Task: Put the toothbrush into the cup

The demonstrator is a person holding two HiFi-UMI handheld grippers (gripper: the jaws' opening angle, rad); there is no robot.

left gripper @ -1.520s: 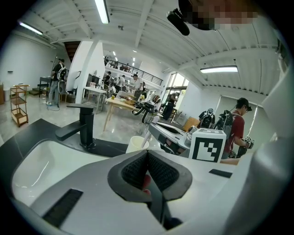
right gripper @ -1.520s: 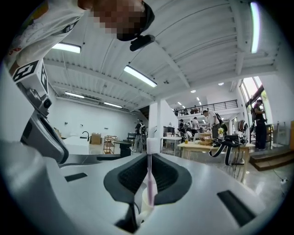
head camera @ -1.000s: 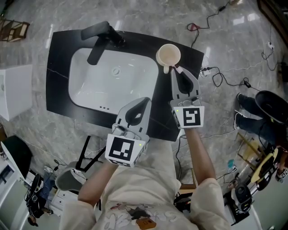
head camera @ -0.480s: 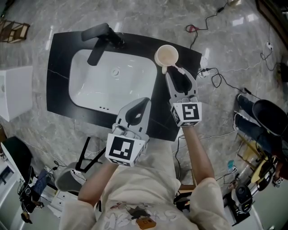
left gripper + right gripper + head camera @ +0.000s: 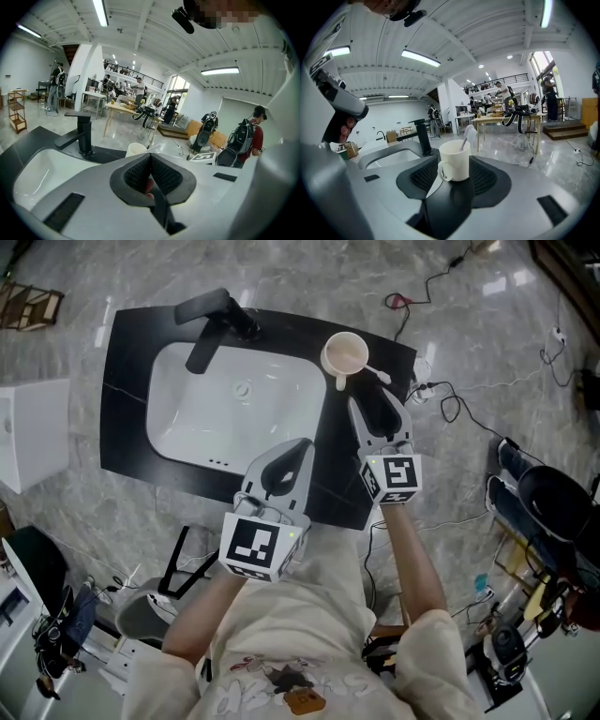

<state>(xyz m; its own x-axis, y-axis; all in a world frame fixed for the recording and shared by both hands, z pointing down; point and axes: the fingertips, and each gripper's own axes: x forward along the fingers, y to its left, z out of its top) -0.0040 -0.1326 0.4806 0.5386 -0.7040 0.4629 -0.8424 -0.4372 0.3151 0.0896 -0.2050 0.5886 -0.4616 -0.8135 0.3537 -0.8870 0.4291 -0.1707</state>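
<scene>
A cream cup (image 5: 348, 356) and a pale toothbrush (image 5: 377, 373) are set off against a black worktop (image 5: 127, 381). A white sink (image 5: 187, 399) is paired with a black tap (image 5: 208, 324). The floor (image 5: 281, 268) is veined in grey marble and crossed by black cables (image 5: 469, 404).

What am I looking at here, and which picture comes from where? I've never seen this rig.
There is no robot: a person holds a two-jaw gripper in each hand. The head view looks down from the person's head; each gripper view looks along that gripper's jaws. On the black countertop are a white sink, a black faucet and a cream ceramic cup with the white toothbrush leaning in it. The right gripper has its jaws opening and grips nothing; the cup stands just ahead. The left gripper is shut and empty.
</scene>
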